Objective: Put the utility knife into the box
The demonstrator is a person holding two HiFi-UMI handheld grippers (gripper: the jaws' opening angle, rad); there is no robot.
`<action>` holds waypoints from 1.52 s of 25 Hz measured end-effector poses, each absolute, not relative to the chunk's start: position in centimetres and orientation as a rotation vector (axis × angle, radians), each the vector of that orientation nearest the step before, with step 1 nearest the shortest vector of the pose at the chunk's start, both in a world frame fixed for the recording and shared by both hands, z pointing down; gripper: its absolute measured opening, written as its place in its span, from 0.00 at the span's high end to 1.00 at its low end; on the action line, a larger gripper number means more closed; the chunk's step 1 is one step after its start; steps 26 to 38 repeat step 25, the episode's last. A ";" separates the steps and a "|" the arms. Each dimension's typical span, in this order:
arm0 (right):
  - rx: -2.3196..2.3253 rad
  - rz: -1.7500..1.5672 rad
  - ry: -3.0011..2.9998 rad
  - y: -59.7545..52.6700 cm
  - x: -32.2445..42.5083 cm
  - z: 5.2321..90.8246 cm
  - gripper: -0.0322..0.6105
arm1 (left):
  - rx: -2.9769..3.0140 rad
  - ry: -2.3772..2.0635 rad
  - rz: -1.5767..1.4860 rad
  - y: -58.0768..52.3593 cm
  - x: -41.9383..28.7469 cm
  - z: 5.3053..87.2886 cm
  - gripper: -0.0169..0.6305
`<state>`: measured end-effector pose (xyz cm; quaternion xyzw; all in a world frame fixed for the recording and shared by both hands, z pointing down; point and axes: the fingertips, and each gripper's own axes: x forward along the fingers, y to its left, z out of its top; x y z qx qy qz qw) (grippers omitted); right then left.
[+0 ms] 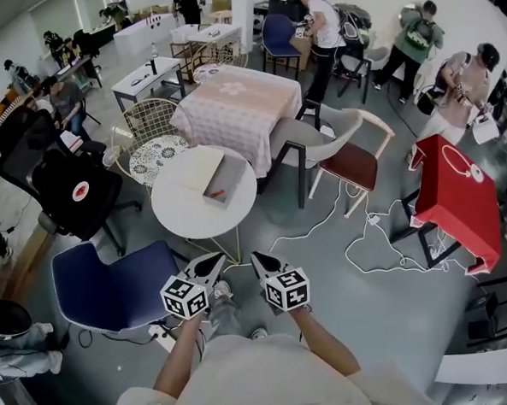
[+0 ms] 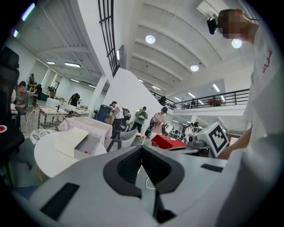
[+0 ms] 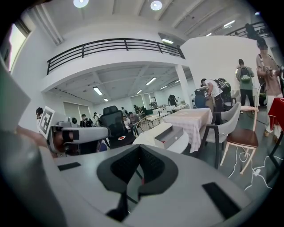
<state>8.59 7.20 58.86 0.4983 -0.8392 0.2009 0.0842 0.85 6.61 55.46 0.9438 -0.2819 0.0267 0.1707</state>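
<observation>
An open white box (image 1: 222, 184) lies on the round white table (image 1: 182, 217), its lid (image 1: 195, 167) folded out to the left. A red utility knife (image 1: 216, 194) rests inside the box. The box also shows in the left gripper view (image 2: 76, 142) and in the right gripper view (image 3: 169, 135), with a bit of red inside. My left gripper (image 1: 216, 261) and right gripper (image 1: 262, 261) hang side by side near my body, short of the table. Both are shut with nothing between the pads. Each camera looks along its own closed jaws, the left gripper (image 2: 142, 148) and the right gripper (image 3: 140, 148).
A blue chair (image 1: 113, 283) stands left of me and a black office chair (image 1: 73, 195) beyond it. Behind the round table are a wire chair (image 1: 151, 131), a cloth-covered table (image 1: 239, 104) and a grey chair (image 1: 318, 142). White cables (image 1: 367, 233) and a red table (image 1: 459, 198) lie right.
</observation>
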 end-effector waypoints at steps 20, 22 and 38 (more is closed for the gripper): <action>1.495 0.563 -2.527 8.0 8.9 58.3 0.93 | 2.708 -0.766 0.084 7.4 2.1 55.2 0.96; 1.495 0.564 -2.525 7.8 8.7 58.2 0.93 | 2.704 -0.764 0.088 7.2 2.0 55.3 0.96; 1.489 0.557 -2.524 7.7 8.6 58.2 0.93 | 2.697 -0.762 0.093 7.1 2.1 55.5 0.96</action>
